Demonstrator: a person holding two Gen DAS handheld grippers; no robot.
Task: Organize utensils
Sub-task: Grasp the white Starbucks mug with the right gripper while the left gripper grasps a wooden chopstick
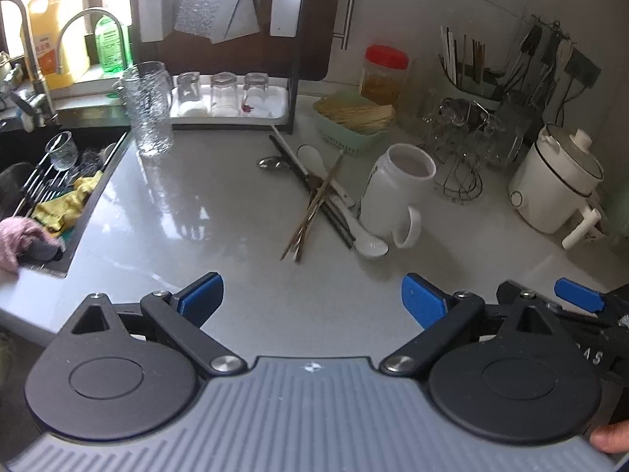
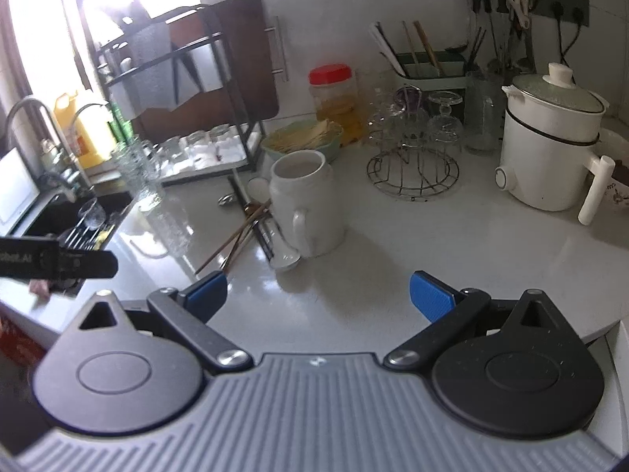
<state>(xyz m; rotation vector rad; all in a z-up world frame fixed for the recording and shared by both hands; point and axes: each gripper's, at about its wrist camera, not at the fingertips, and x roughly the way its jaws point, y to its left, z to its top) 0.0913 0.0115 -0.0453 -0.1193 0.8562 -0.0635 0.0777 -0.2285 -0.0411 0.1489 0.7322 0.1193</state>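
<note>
Both the left hand-held gripper and right hand-held gripper hover spread apart, empty, near the utensil pile.

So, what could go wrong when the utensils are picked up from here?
1. The chopsticks and white spoons lie crossed in one pile; pulling one may drag or scatter the others.
2. The white mug stands right beside the pile and could be knocked.
3. Both open grippers sit close together and may collide.
</note>
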